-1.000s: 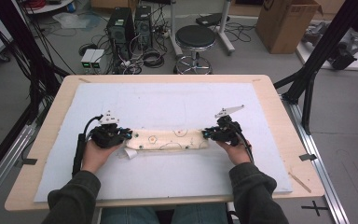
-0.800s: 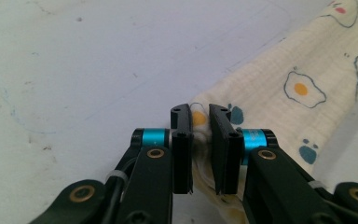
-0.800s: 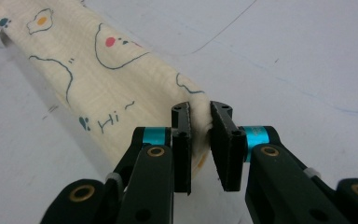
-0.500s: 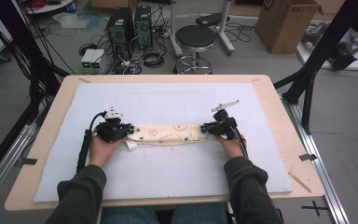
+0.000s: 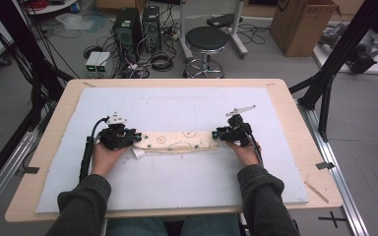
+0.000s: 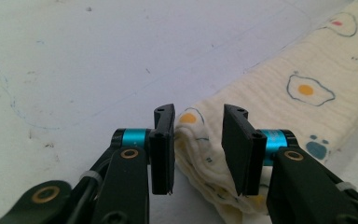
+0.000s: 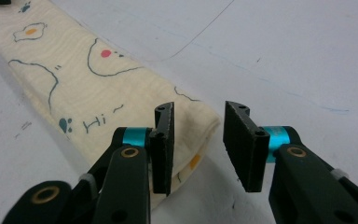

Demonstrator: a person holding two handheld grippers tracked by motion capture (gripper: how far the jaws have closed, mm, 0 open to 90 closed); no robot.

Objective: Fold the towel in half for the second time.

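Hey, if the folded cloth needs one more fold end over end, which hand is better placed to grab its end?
Left, slightly. The left claw stands open with the cloth end bunched between its jaws. The right claw is open too, but the cloth's corner sits beside its left jaw, mostly outside the gap.

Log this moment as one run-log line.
left gripper: fingers just opening, off cloth end | right gripper: fingers just opening, off other end | folded cloth: flat on white mat
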